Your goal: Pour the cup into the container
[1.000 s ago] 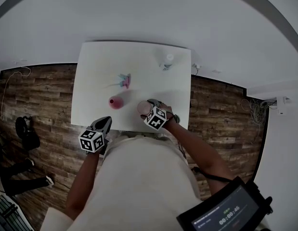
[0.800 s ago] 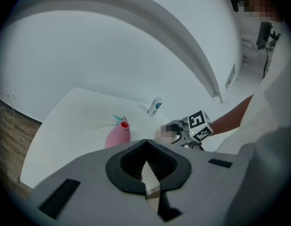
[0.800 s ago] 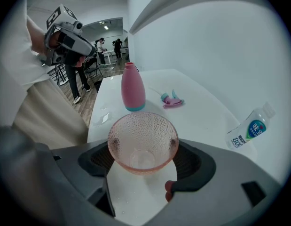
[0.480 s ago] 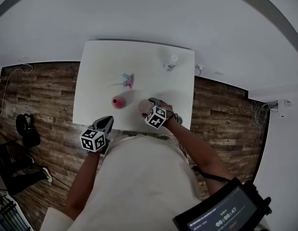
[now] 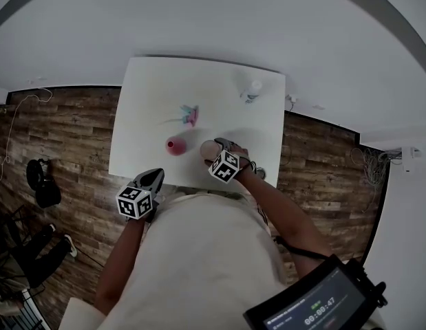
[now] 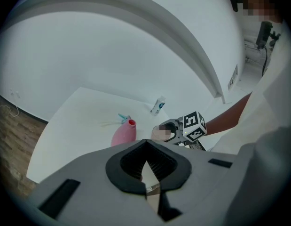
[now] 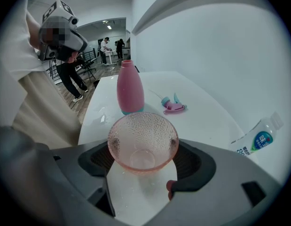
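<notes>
Two grippers had hardly shifted within the last second. The left gripper (image 5: 152,179) hovered clenched and empty at the near edge of the table (image 5: 144,115). Just right of the pink bottle (image 5: 175,146), the right gripper (image 5: 215,149) still grasped the pink glass cup (image 7: 143,142), seemingly upright, so I judged pouring not begun. Free room lay behind the bottle; the spray head (image 5: 190,115) and the small bottle (image 5: 252,90) were well apart.

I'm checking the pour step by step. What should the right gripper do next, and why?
Probably lift the cup over the open mouth of the pink bottle before tilting: the right gripper is closed on the cup, which is upright and beside the bottle, not above it, and the bottle stands uncapped.
</notes>
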Demonstrator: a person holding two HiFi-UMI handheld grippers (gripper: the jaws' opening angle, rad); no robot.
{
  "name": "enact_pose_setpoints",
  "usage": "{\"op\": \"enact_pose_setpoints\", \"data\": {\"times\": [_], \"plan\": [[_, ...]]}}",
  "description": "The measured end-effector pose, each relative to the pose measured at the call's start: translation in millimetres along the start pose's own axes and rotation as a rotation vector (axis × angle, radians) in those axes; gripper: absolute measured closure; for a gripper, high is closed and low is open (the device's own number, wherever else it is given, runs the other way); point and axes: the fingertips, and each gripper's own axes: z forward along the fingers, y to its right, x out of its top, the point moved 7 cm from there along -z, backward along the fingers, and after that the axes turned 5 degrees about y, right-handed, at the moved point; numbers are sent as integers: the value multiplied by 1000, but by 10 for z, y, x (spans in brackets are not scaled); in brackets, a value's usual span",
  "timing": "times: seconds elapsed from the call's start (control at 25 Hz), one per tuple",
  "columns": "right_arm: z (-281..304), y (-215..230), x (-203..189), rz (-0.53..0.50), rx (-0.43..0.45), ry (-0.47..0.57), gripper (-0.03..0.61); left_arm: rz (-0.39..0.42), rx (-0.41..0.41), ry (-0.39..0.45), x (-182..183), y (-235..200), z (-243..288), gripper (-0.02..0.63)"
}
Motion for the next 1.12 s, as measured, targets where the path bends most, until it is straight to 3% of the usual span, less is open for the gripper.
{"op": "enact_pose_setpoints", "data": {"times": [0.72,0.88,1.12], "plan": [[-77,-12,-260,56,-22,26,204,1,-2,1,18,36,28,604],[-125,-21,-280,60,-24,43,175,3,-7,-1,13,50,27,604],[-339,-15,-212,78,-100,126,167,0,-6,0,16,-33,-17,604]]}}
